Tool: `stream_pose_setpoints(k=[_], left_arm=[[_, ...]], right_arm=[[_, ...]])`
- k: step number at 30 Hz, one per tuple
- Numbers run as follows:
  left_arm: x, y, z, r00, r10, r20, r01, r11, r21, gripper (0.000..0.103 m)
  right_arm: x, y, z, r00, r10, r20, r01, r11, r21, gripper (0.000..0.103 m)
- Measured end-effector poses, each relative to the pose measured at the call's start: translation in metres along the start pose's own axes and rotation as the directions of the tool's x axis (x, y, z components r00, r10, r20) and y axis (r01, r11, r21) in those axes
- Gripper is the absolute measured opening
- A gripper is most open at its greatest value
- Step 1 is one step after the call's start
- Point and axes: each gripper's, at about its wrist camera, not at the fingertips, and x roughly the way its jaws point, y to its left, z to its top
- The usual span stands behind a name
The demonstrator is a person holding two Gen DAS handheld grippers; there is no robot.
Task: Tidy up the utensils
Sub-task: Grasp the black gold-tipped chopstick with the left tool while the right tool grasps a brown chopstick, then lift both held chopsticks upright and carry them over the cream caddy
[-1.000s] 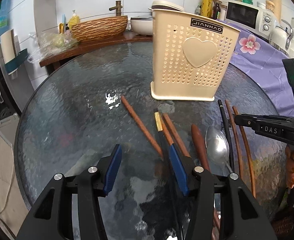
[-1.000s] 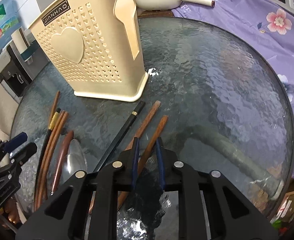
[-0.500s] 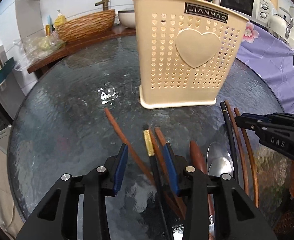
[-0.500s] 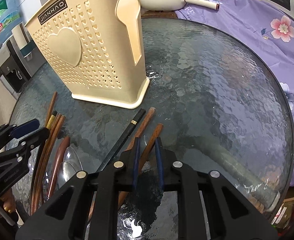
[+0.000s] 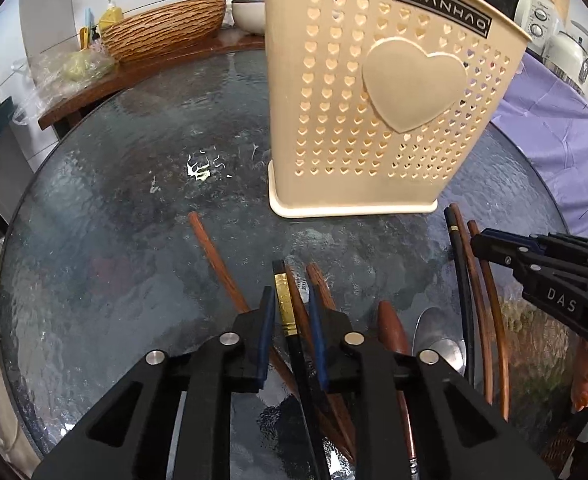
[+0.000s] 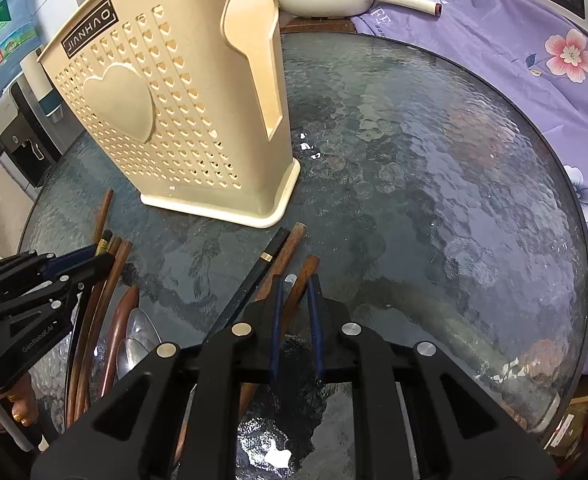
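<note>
A: Utensils: what does each claw have?

B: The left gripper [image 5: 291,312] is closing around a black gold-banded chopstick [image 5: 285,300]; the right gripper [image 6: 296,300] is closing on a brown chopstick [image 6: 302,276]. The others lie on the glass table [image 6: 434,200] before the cream holder [image 5: 374,100].

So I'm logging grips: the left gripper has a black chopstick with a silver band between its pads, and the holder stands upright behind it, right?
Not quite: the band is gold, not silver. The left wrist view shows the left gripper closing on the black chopstick and a brown one beside it, with the cream utensil holder upright behind.
</note>
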Motion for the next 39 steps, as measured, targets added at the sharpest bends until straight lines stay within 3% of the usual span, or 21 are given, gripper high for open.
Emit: stream_pose_setpoints(k=[10,23,31,39], left_arm=[[-0.007,0.003,-0.001,1.0,-0.02,0.021,0.021,0.999,-0.041,0.008],[-0.025,0.006,0.011,0.997,-0.049,0.065,0.054,0.996,-0.071,0.007],[-0.006,0.008,0.012,0.998,-0.066,0.019,0.067,0.994,-0.087,0.007],[-0.008,0.014,0.014,0.997,-0.064,0.039,0.068,0.992,-0.104,0.007]], right_arm=[[0.003,-0.002,-0.001,1.0,0.02,0.012,-0.021,0.999,0.031,0.008],[-0.014,-0.022,0.004,0.988,0.133,0.083,-0.141,0.985,0.101,0.008],[-0.014,-0.018,0.001,0.989,0.131,0.07,-0.137,0.986,0.096,0.008],[-0.016,-0.015,-0.002,0.988,0.127,0.085,-0.134,0.987,0.085,0.008]])
